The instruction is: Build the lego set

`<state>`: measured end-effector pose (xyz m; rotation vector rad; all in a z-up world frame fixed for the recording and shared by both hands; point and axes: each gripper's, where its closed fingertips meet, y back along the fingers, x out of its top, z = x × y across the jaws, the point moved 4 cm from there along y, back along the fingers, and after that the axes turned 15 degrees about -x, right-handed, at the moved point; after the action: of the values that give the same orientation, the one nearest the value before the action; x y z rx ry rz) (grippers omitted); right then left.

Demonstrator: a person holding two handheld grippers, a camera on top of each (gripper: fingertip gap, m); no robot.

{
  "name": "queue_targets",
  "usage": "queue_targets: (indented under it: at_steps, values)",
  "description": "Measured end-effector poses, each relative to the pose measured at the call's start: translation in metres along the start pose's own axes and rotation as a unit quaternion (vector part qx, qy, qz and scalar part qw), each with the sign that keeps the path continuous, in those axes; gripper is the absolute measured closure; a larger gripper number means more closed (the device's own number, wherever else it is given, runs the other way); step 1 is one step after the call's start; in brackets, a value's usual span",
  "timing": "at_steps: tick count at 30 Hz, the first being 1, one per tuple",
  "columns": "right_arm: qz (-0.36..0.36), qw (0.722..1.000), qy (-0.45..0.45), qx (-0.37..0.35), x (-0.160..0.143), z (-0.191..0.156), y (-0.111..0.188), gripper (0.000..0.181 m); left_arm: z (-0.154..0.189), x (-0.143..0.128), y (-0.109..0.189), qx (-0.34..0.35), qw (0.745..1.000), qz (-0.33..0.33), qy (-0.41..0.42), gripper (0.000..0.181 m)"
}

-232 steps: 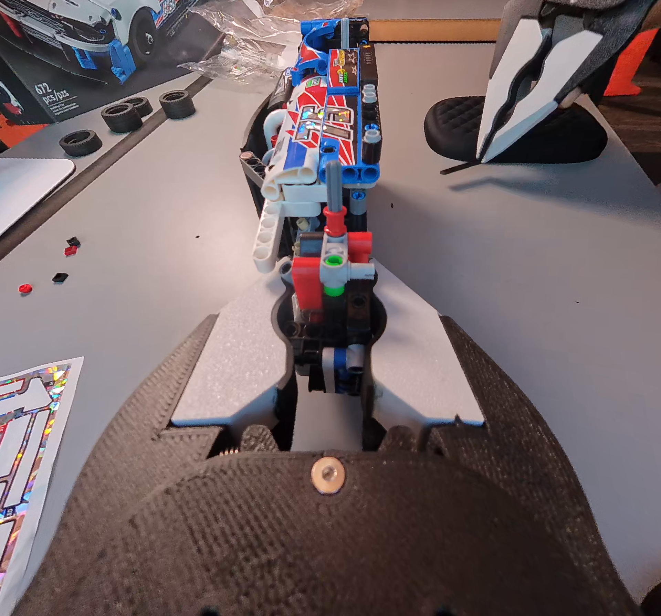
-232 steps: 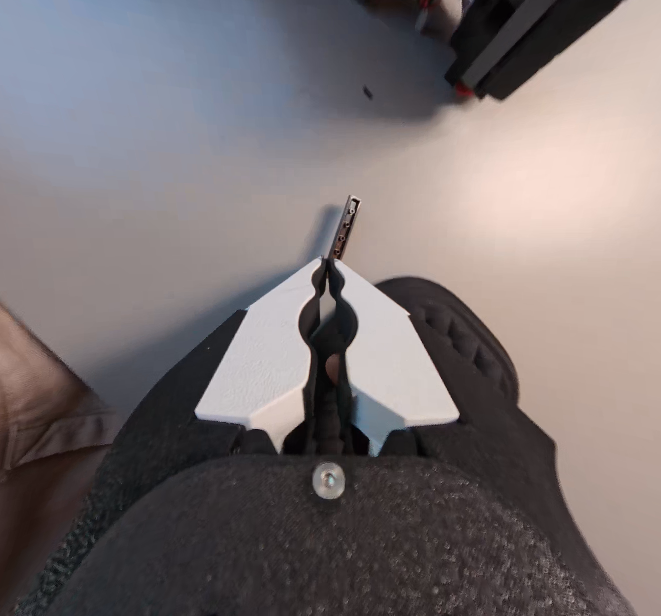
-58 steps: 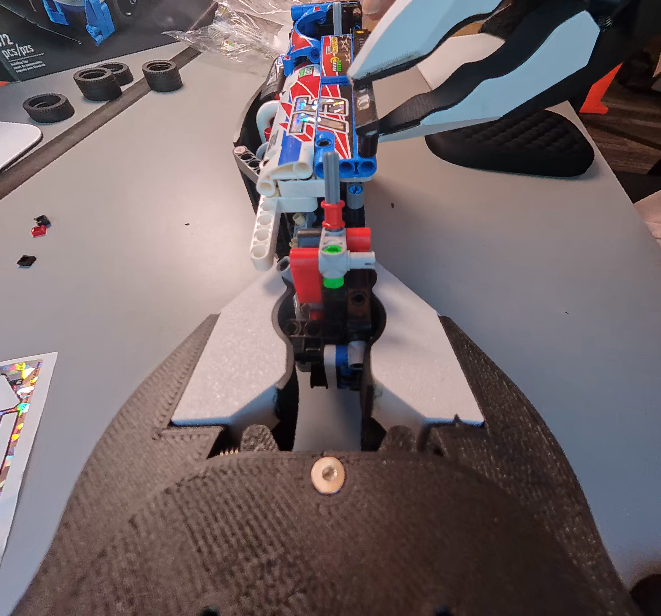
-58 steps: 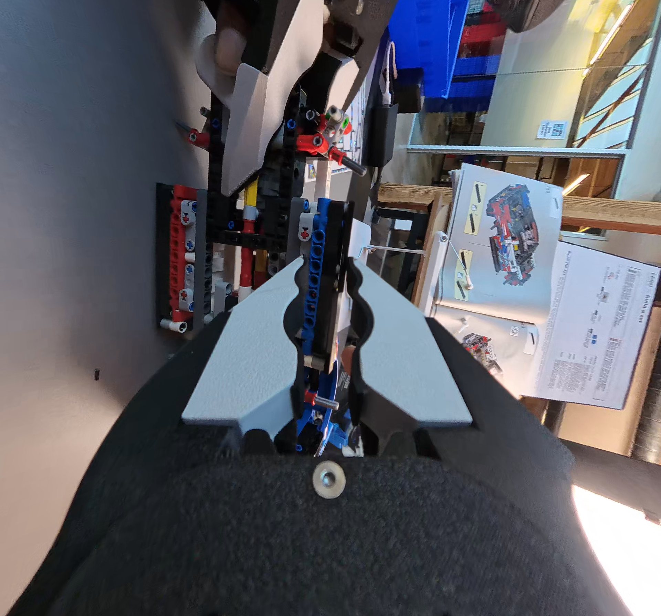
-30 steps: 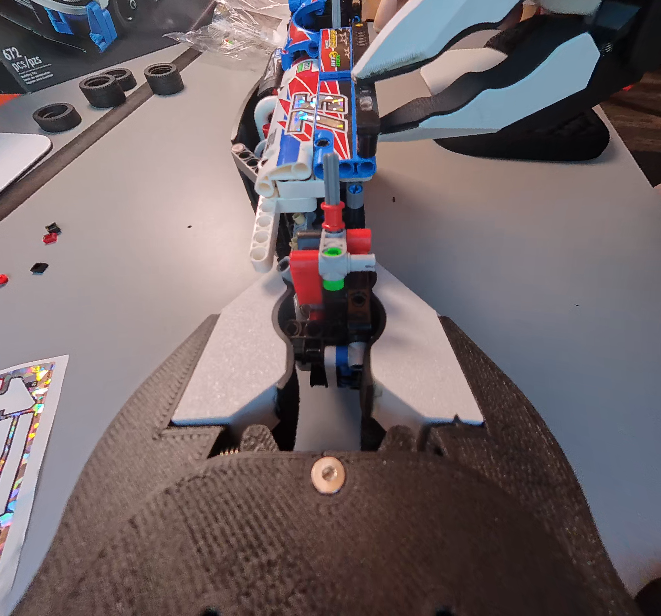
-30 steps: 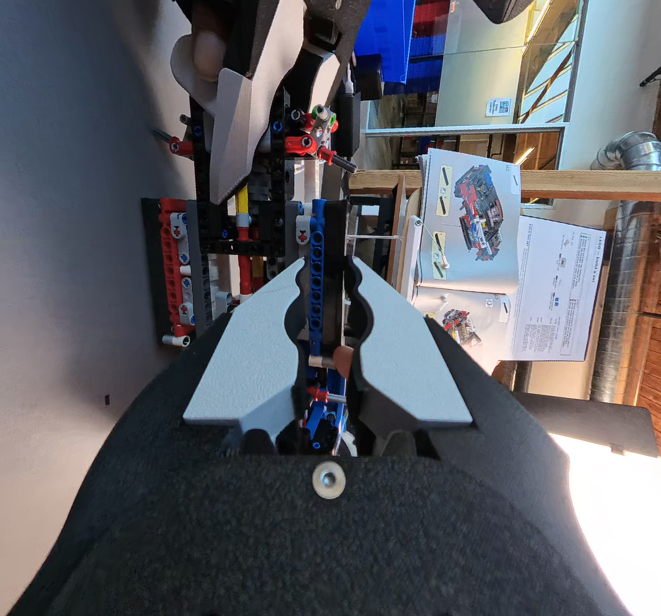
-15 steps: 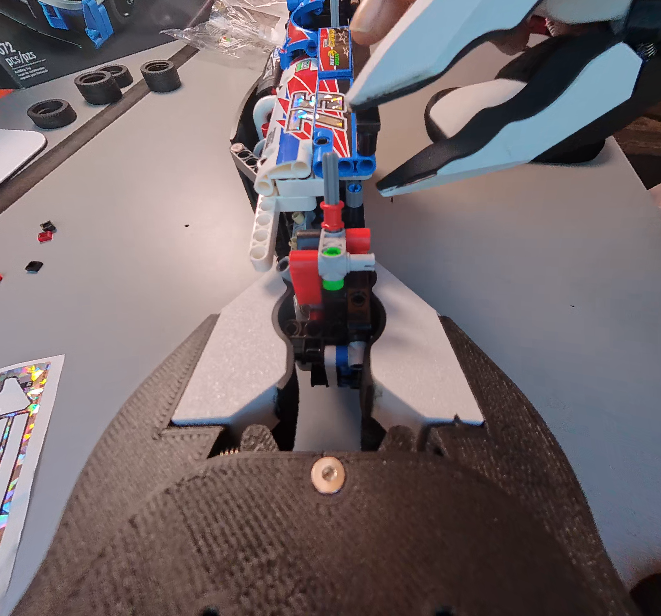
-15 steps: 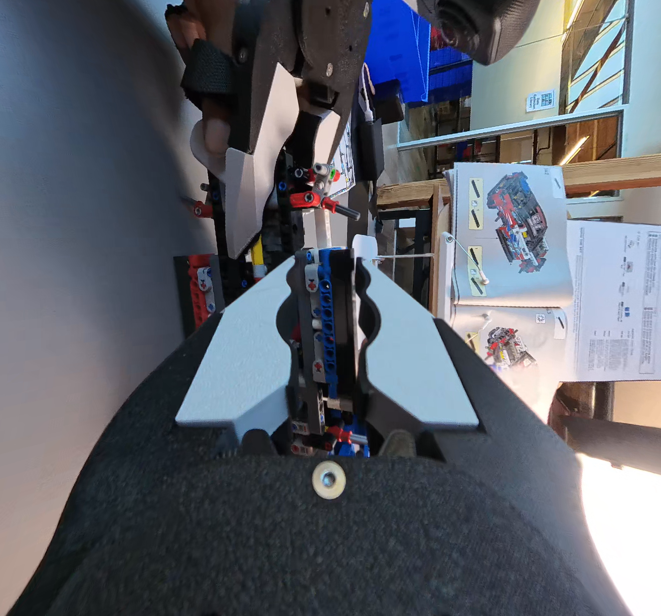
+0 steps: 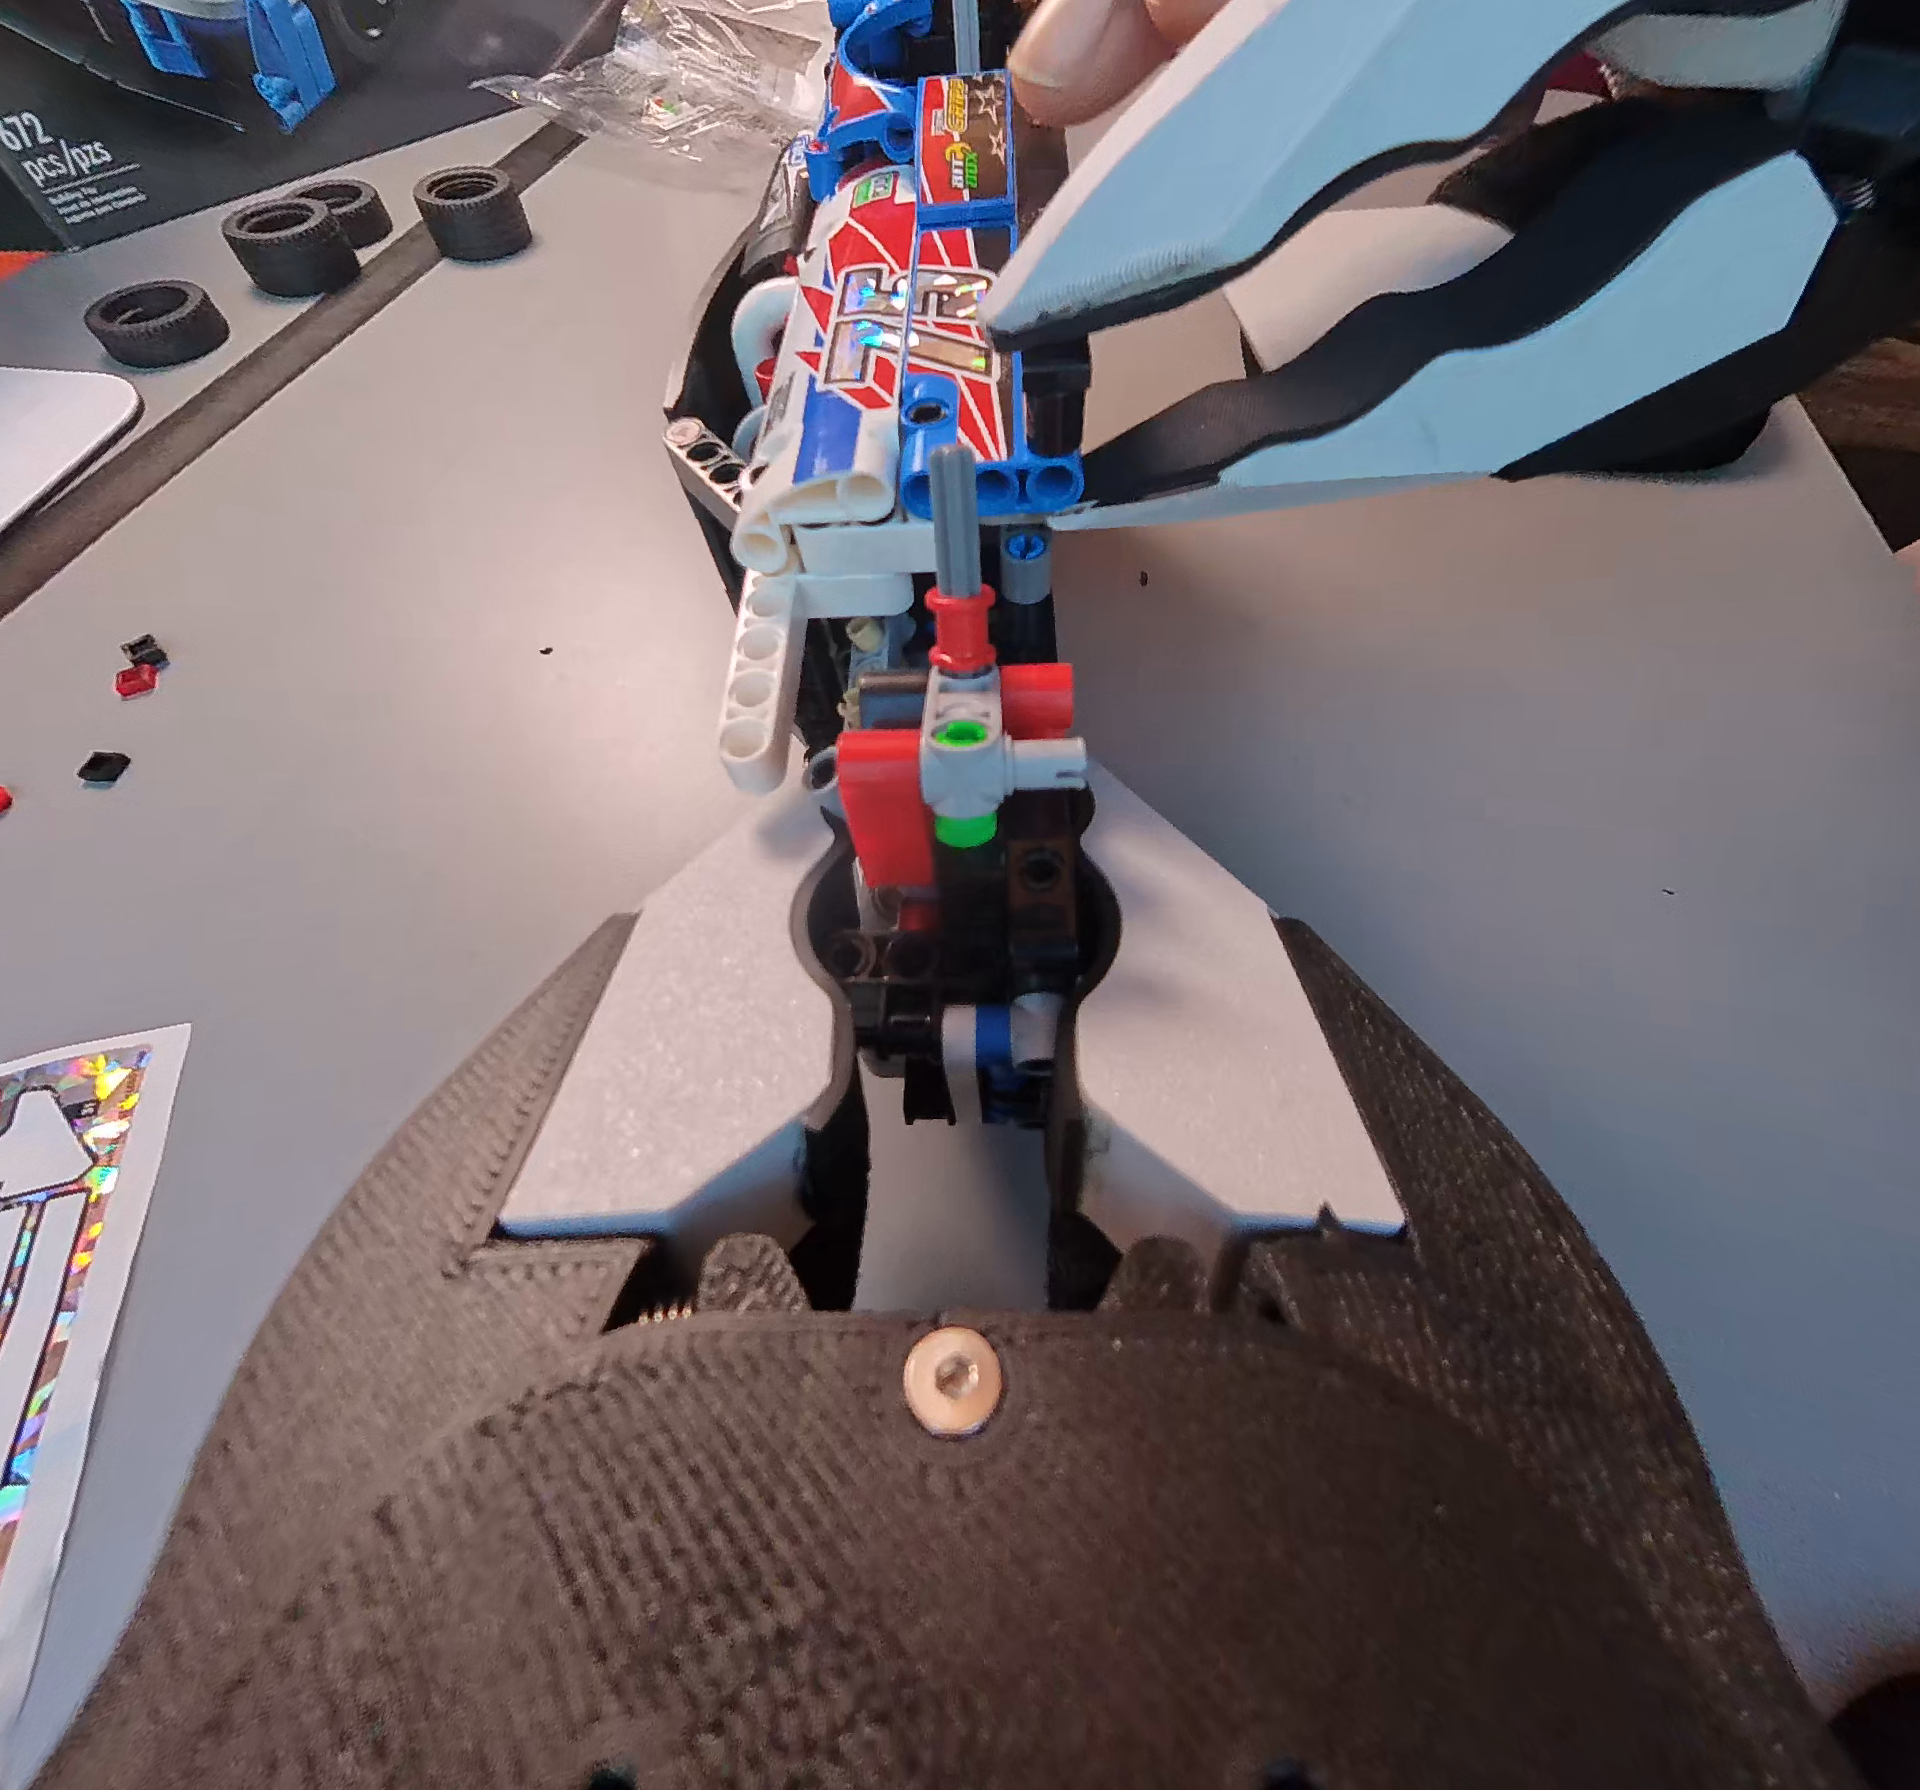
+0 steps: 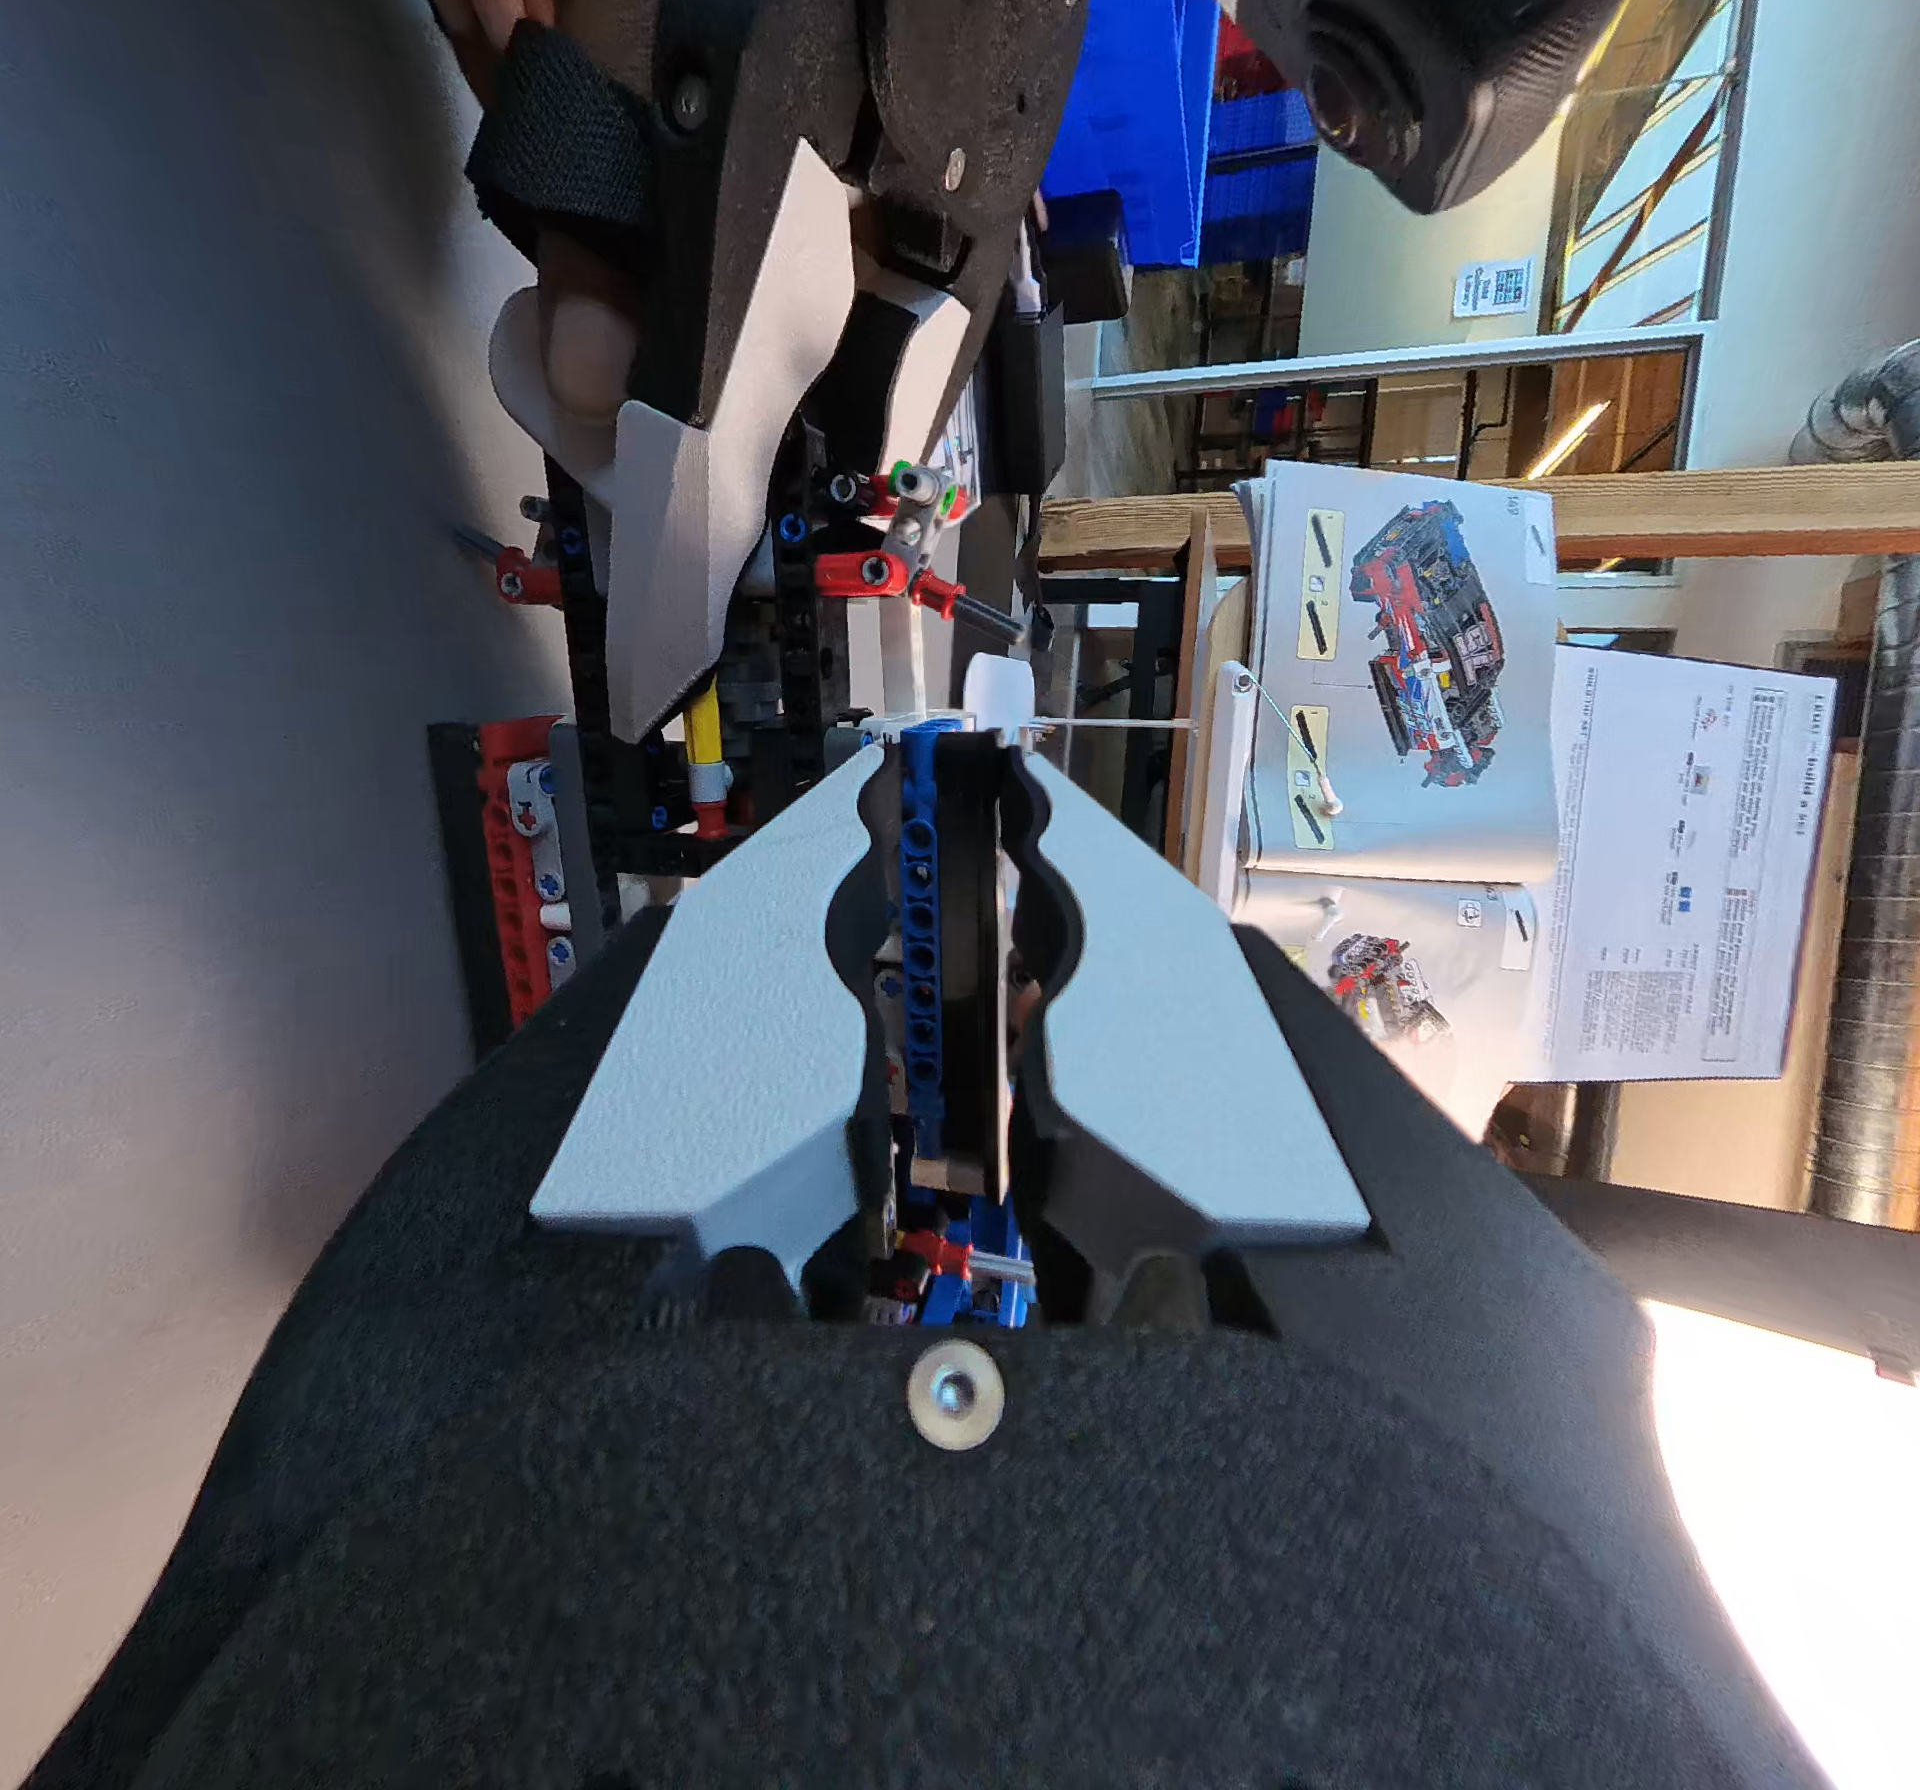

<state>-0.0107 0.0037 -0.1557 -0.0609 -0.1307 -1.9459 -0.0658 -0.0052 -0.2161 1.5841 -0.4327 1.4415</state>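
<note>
Left tongs (image 9: 961, 919): I have them clamped on the lego car's (image 9: 914, 369) black front end, holding it on edge over the grey table (image 9: 1455, 753).
Right tongs (image 10: 940, 919): spread around the car's blue-and-black side beam (image 10: 940, 930), not visibly pinching.
Step in hand: seating that beam, I judge.
Next move: squeeze squarely while the left tongs brace.
Beyond the car: loose tyres (image 9: 301, 234), sticker sheet (image 9: 52, 1221).

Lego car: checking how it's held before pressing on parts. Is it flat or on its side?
On its side: the lego car has its stickered panel facing up, and the left gripper clamps one end.
</note>
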Motion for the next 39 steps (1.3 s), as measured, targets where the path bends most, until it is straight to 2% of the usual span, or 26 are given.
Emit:
queue_targets:
  at_steps: [2, 5, 6, 10, 17, 23, 30, 36, 38, 39]
  values:
    - [0.004, 0.998, -0.057, 0.026, -0.001, 0.003, 0.001, 0.164, 0.001, 0.001, 0.000, -0.004, 1.000, 0.001, 0.003, 0.148]
    - [0.005, 0.984, -0.169, 0.050, -0.011, 0.016, 0.006, 0.140, 0.001, 0.000, 0.000, -0.005, 1.000, 0.000, 0.001, 0.148]
    - [0.007, 0.981, -0.183, 0.057, -0.016, 0.019, 0.008, 0.137, 0.001, 0.000, 0.000, -0.006, 1.000, 0.001, 0.004, 0.148]
    - [0.012, 0.991, -0.120, 0.058, -0.033, 0.011, 0.014, 0.140, 0.000, 0.000, 0.000, -0.009, 1.000, 0.003, 0.008, 0.148]
    - [0.021, 0.999, -0.022, 0.024, -0.029, 0.002, 0.010, 0.156, 0.000, 0.000, 0.001, -0.012, 1.000, 0.006, 0.017, 0.148]
    - [0.022, 0.999, -0.037, 0.022, -0.027, 0.004, 0.014, 0.164, 0.001, 0.000, 0.000, -0.007, 1.000, 0.002, 0.006, 0.148]
    - [0.014, 0.999, -0.032, 0.031, -0.026, 0.006, 0.018, 0.164, 0.004, 0.001, 0.000, 0.001, 1.000, -0.007, -0.010, 0.148]
    - [0.036, 0.983, -0.167, 0.061, -0.006, 0.016, 0.021, 0.152, 0.005, 0.001, -0.002, -0.004, 1.000, -0.002, -0.007, 0.148]
    - [0.055, 0.963, -0.254, 0.074, 0.000, 0.023, 0.024, 0.151, 0.005, 0.001, -0.001, -0.003, 1.000, 0.000, -0.004, 0.148]
    - [0.073, 0.943, -0.315, 0.083, 0.003, 0.028, 0.027, 0.152, 0.005, 0.001, -0.001, -0.003, 1.000, 0.001, -0.003, 0.148]
